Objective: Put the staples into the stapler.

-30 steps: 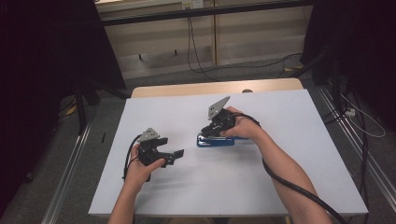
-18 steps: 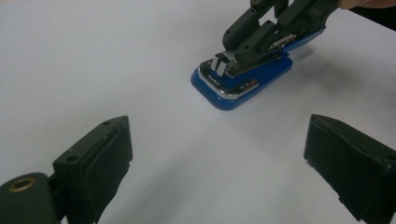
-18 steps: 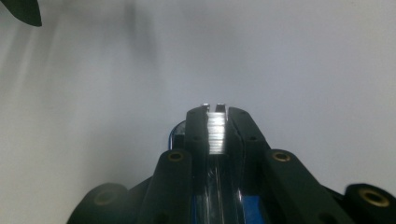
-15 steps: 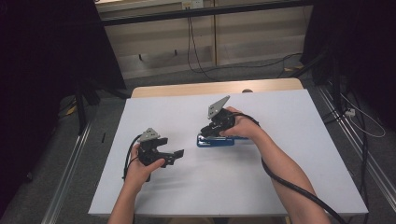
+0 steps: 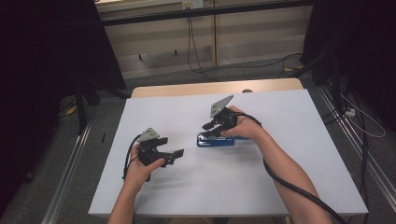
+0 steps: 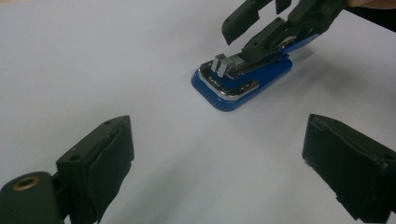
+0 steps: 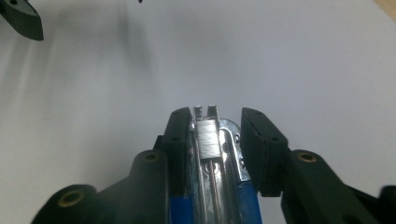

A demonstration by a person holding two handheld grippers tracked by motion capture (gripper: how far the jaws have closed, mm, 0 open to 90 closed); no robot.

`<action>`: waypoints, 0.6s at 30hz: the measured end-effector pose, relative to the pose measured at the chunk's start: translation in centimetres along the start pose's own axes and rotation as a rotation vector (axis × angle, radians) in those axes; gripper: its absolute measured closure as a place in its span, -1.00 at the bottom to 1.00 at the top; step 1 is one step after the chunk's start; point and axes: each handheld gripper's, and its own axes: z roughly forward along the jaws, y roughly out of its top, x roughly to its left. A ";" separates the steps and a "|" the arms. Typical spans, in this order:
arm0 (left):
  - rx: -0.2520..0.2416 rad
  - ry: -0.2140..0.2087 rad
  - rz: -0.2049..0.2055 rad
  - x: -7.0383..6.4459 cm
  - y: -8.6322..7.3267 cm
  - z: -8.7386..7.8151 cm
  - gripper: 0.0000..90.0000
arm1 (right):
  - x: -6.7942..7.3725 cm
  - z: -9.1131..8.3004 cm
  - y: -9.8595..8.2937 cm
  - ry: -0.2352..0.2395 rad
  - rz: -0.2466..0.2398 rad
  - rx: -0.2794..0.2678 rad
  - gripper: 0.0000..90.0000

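Note:
A blue stapler (image 5: 215,141) with a chrome magazine lies near the middle of the white table (image 5: 233,186). My right gripper (image 5: 212,128) comes down on it from the right. In the right gripper view its jaws sit closed against both sides of the stapler's metal magazine (image 7: 208,140), so the right gripper (image 7: 212,116) is shut on it. The left gripper view has the stapler (image 6: 238,84) ahead, with the right gripper (image 6: 254,28) on top of it. My left gripper (image 5: 175,153) rests low at the table's left, open and holding nothing, its jaws wide apart (image 6: 219,140).
A wooden tabletop edge (image 5: 210,87) shows behind the white sheet. Cables (image 5: 201,60) run over the floor beyond it, and metal rails (image 5: 348,135) flank the table. The right gripper's black cable (image 5: 289,186) trails along the forearm.

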 end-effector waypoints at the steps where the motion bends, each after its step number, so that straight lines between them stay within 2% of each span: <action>1: 0.000 0.002 0.003 0.0 0.0 0.0 -0.80 | 0.1 -0.3 0.0 -0.008 0.010 -0.009 0.29; 5: -0.004 -0.001 0.005 -0.1 0.1 0.2 -0.80 | 0.4 -1.6 0.0 -0.044 0.034 -0.027 0.09; 7: -0.004 -0.001 0.007 -0.1 0.1 0.3 -0.80 | 0.6 -2.3 -0.1 -0.063 0.071 -0.047 -0.09; 9: -0.003 -0.005 0.008 -0.2 0.1 0.4 -0.80 | 0.8 -2.9 -0.3 -0.085 0.100 -0.057 -0.16; 12: -0.003 -0.011 0.006 -0.3 0.2 0.5 -0.80 | 1.2 -3.7 -0.8 -0.130 0.119 -0.027 -0.33; 18: 0.009 -0.007 0.018 -0.4 0.2 0.6 -0.80 | 2.0 -5.1 -1.7 -0.196 0.151 -0.024 -0.57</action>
